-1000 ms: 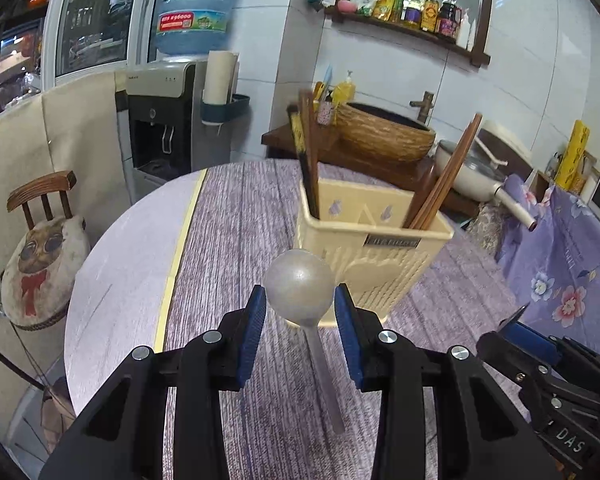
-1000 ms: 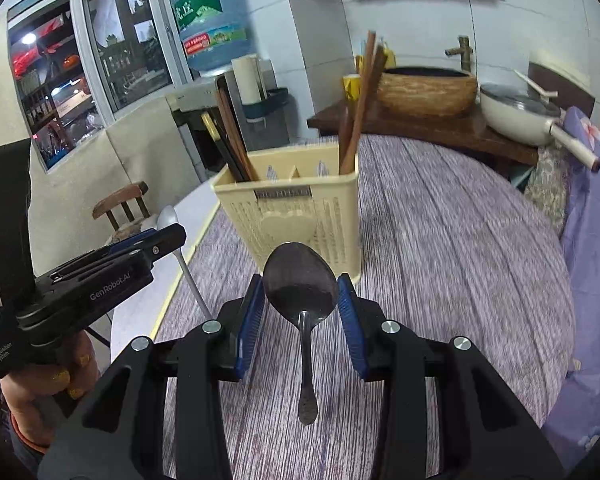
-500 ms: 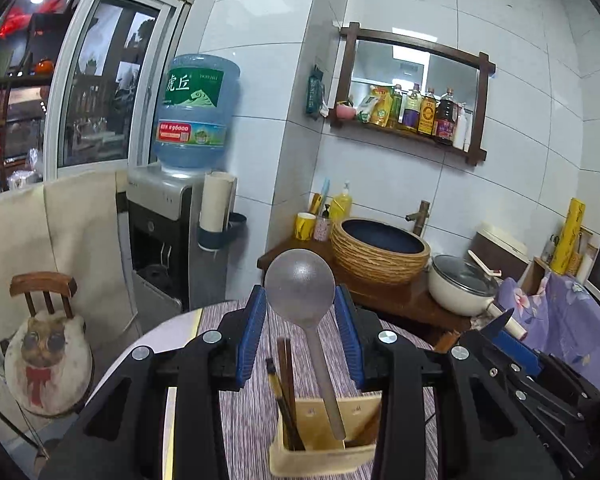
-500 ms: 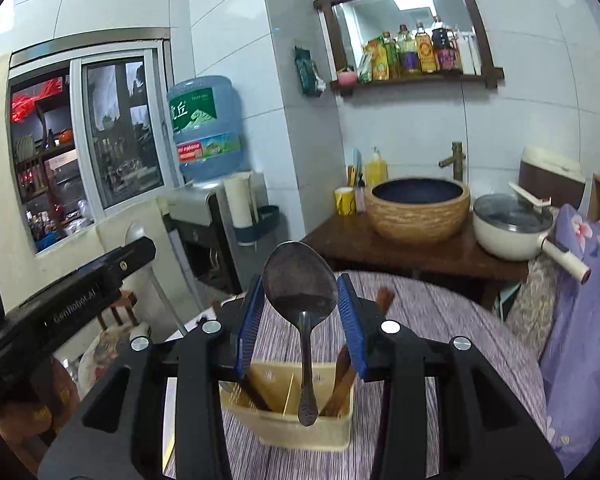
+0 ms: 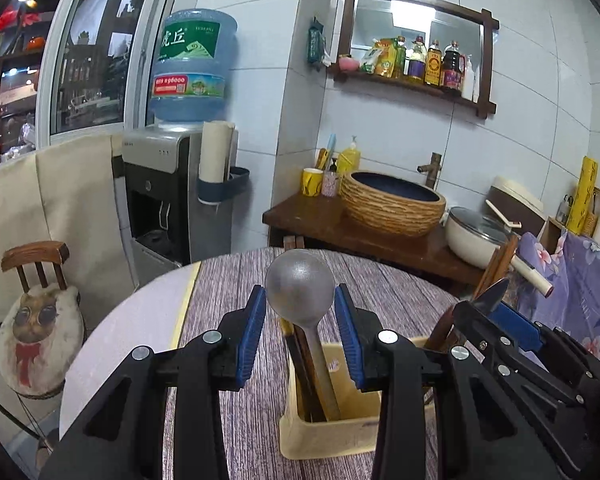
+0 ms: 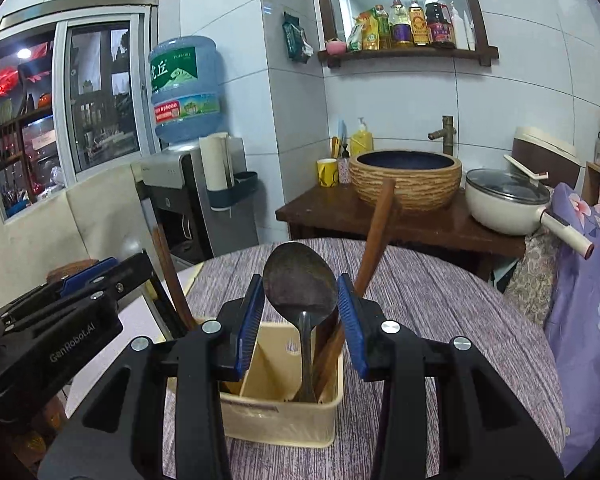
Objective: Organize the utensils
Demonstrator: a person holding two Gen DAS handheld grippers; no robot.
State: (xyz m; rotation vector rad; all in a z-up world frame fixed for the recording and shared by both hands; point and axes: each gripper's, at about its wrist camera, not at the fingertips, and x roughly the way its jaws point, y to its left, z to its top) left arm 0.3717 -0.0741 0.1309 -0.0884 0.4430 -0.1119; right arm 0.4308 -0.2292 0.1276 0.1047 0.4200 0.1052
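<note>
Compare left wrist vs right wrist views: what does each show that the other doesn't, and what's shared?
Left wrist only: the matte grey spoon shut in the left claw, handle down into the caddy's left compartment beside dark chopsticks; the chair with the cat cushion.

Right wrist only: the tarnished spoon in the right claw, handle down in the right compartment; the caddy's divider.

Both: the yellow utensil caddy, purple table, water dispenser, woven basin.
</note>
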